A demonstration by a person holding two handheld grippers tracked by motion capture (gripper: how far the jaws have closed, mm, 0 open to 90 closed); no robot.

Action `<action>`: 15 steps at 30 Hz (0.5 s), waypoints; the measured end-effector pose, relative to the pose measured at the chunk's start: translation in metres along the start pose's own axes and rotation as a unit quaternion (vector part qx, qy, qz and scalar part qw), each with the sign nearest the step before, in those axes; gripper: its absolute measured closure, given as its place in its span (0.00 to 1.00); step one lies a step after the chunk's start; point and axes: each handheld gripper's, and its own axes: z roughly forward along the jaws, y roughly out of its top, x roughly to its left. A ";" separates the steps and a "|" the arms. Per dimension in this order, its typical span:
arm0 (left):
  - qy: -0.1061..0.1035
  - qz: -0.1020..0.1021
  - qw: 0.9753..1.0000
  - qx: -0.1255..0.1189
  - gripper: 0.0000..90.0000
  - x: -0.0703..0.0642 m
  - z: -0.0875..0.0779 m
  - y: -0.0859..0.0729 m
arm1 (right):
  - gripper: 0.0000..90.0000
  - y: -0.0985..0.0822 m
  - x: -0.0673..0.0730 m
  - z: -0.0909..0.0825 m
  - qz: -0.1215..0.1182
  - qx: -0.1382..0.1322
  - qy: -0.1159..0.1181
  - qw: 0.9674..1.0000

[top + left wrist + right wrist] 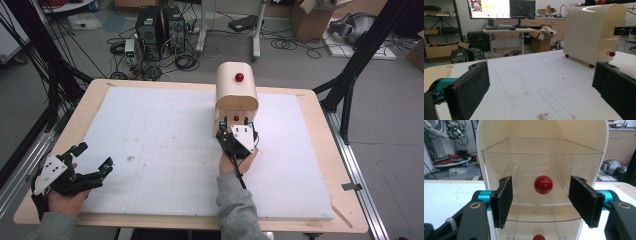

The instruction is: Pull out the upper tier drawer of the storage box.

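The right gripper [541,202] stands with its jaws apart, one on each side of the red knob [543,184] on a clear drawer front, neither pad touching it. That drawer sits in the cream cabinet [541,135] straight ahead, with a second red knob [539,237] below the jaws. The left gripper [92,160] rests spread wide and empty, well apart at the white mat's [165,145] near corner

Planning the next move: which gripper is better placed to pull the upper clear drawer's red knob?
Right. The right gripper faces the upper red knob, open jaws either side. The left gripper rests at the table's near left corner.
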 end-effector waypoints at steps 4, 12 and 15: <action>0.001 -0.001 1.000 0.000 0.02 0.000 -0.001 0.000 | 0.40 0.000 -0.001 0.002 0.001 0.000 -0.001 1.000; 0.000 0.000 1.000 0.001 0.02 0.000 0.000 0.000 | 0.46 0.001 -0.001 0.001 -0.002 -0.004 0.003 1.000; -0.001 0.000 1.000 0.000 0.02 0.000 -0.001 0.000 | 0.52 0.001 0.000 0.000 -0.006 -0.008 0.001 1.000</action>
